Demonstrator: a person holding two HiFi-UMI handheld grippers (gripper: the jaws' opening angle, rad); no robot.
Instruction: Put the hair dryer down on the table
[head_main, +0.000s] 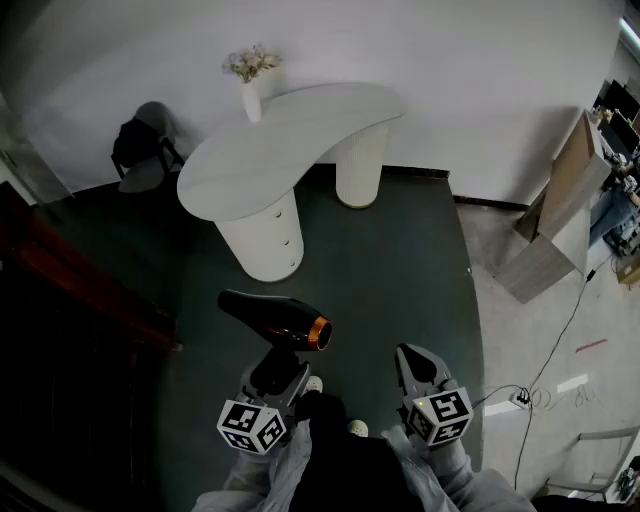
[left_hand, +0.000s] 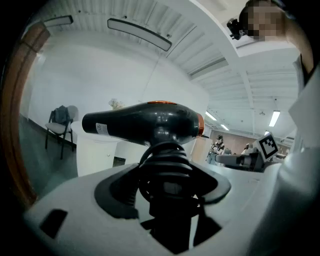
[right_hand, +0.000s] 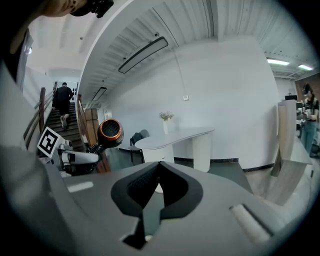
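**Hair dryer in the grip, worktop not yet reached**

Nothing of the set-down is done so far. The hair dryer (head_main: 278, 318) hangs in the air above the dark floor (head_main: 400, 270), well apart from the white curved worktop (head_main: 290, 140), which carries only a vase of flowers (head_main: 251, 85) at its far edge. What remains, as I judge it, is to close the gap to the worktop, lower the dryer onto its bare surface and let go.

The left gripper (head_main: 280, 372) is held low in front of the body and aims slightly downward toward the worktop. Its fingers (left_hand: 112, 195) are clamped on the dryer's ribbed handle, with the barrel lying crosswise above them and the orange-ringed end toward the other hand. The right gripper (head_main: 415, 362) sits alongside at the same low tilt. Its fingers (right_hand: 135, 187) are closed together on nothing.
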